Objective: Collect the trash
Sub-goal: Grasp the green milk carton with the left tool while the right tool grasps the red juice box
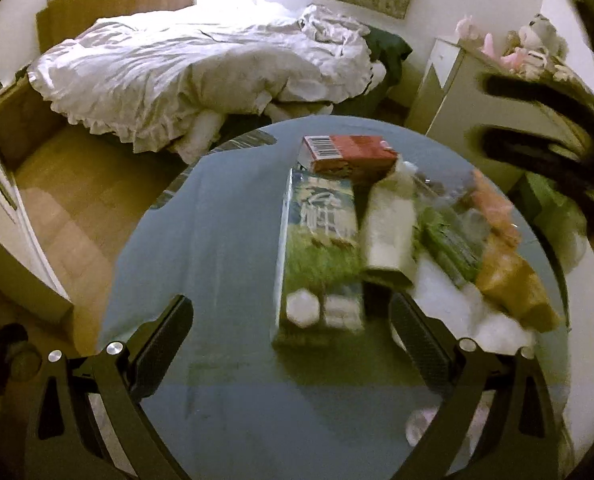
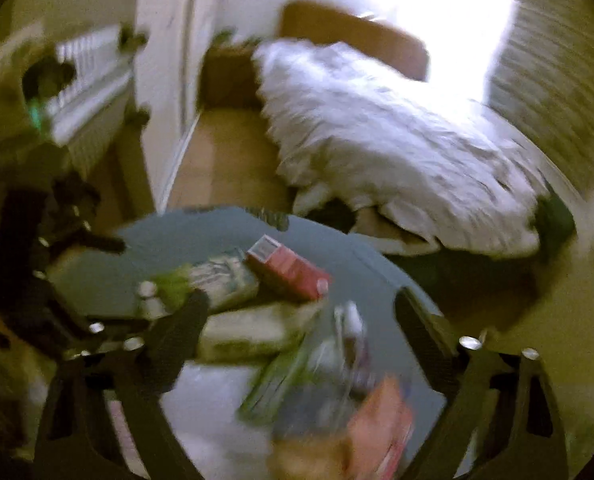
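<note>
- Green-and-blue printed card: the tall milk carton (image 1: 320,248) is lying flat near the middle of the round table (image 1: 201,240), its cap end pointing at the left gripper (image 1: 291,332). It is looking like the nearest piece of trash and the likely first pick.
- Red card: a small red box (image 1: 349,154) is resting at the carton's far end, toward the table's far edge, touching or overlapping it.
- White plastic or paper: a white bottle-like item (image 1: 389,232) is lying just beside the carton on its right, apparently touching it.
- Green, orange and clear wrappers (image 1: 477,236) are piling toward the table's right edge; motion blur is hiding their exact outlines.
- Left gripper: jaws are standing wide apart and holding nothing, the carton's near end sitting between the fingers (image 1: 165,332) and slightly ahead of them.
- Right gripper (image 2: 301,332): jaws are also spread wide and empty, hovering over the wrapper pile; this view is heavily blurred.
- Advice for the step, as a judgement: the left gripper should be advancing low along the carton's length and closing across its narrow width, clear of the white item, so that neighbouring pieces are not being dragged or knocked toward the edge.
- Risk: a light, empty carton may be crushing or sliding on the smooth top, so a gentle squeeze suits.
- Beyond the table: a bed with a white duvet (image 1: 201,76) and wooden floor (image 1: 77,208).
</note>
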